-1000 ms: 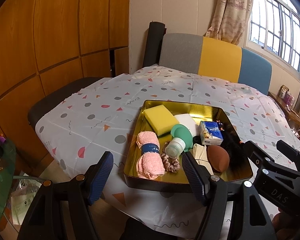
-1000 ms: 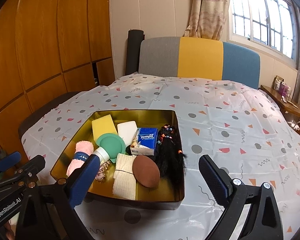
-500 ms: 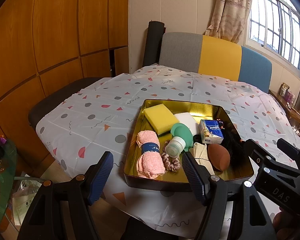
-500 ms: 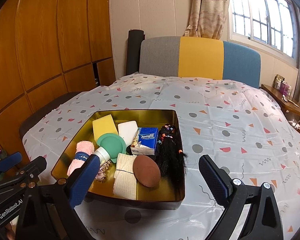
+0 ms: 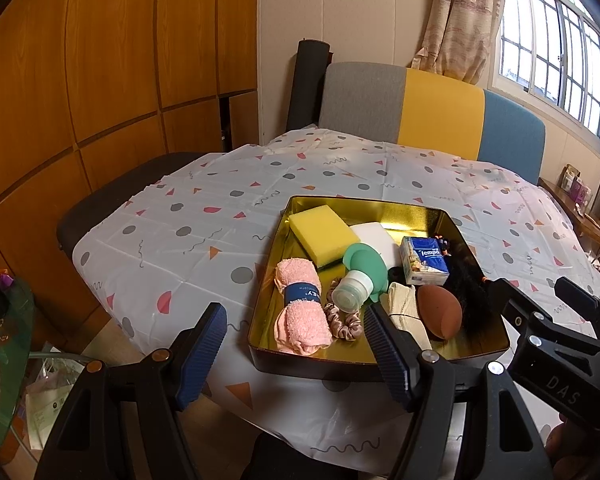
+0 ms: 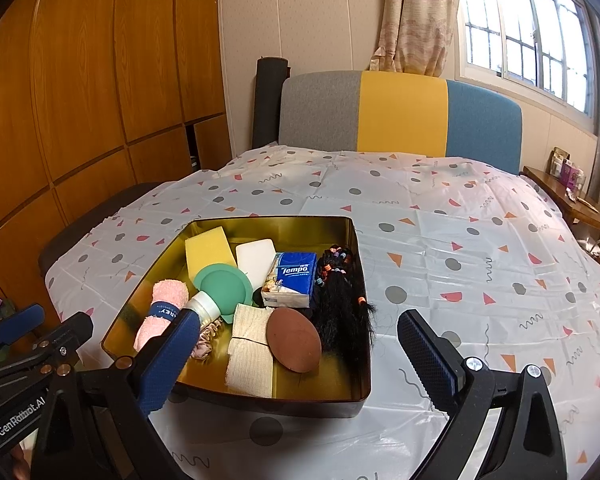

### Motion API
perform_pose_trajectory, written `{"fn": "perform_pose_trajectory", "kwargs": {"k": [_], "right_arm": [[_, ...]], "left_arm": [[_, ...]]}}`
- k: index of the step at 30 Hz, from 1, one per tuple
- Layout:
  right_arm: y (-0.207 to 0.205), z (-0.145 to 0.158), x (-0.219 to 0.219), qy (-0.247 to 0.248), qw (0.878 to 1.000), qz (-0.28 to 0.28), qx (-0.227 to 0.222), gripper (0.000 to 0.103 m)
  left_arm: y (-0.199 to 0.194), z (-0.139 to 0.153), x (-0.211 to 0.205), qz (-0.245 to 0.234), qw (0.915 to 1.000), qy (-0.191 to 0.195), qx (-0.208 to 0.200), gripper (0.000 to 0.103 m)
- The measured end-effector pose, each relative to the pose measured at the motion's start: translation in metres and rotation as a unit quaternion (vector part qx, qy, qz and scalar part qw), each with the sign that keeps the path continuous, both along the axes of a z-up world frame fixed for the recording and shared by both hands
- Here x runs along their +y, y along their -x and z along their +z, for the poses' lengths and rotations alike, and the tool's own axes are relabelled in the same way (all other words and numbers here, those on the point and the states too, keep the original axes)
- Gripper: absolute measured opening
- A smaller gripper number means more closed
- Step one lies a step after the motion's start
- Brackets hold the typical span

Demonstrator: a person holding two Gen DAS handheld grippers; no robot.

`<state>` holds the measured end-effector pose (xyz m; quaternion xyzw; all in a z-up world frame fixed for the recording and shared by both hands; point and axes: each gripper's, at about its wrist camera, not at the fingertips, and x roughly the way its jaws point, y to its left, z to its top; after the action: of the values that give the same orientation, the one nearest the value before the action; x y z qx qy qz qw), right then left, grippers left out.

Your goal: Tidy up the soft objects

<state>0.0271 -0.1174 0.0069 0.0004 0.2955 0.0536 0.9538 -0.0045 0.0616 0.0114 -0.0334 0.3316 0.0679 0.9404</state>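
A gold tin tray [image 6: 356, 248] holds everything. At its far left corner lies a yellow sponge [image 6: 209, 249], a white sponge [image 6: 256, 258] beside it. A green silicone bottle [image 6: 220, 286] (white cap toward the near side) lies tilted at the centre. The rolled pink towel [image 6: 162, 312] lies along the left wall, the Tempo tissue pack [image 6: 292, 278] and black hair piece [image 6: 342, 300] along the right. Nearest lie a cream cloth [image 6: 250, 350], a brown oval sponge [image 6: 294, 338] and a scrunchie [image 5: 342, 316].

Both wrist views near, facing the shared tray [image 5: 380, 368] (left, right).
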Motion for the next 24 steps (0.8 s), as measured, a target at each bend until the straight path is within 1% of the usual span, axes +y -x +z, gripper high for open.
{"fn": "perform_pose_trajectory", "kwargs": {"k": [21, 24], "right_arm": [[0.0001, 0.0007, -0.0003, -0.002, 1.0, 0.001, -0.001, 0.1], [0.0001, 0.0005, -0.0002, 0.0, 1.0, 0.001, -0.001, 0.1]], "left_arm": [[-0.0007, -0.0016, 0.001, 0.003, 1.0, 0.0, 0.006, 0.072], [0.0004, 0.0001, 0.0003, 0.008, 1.0, -0.004, 0.001, 0.072]]}}
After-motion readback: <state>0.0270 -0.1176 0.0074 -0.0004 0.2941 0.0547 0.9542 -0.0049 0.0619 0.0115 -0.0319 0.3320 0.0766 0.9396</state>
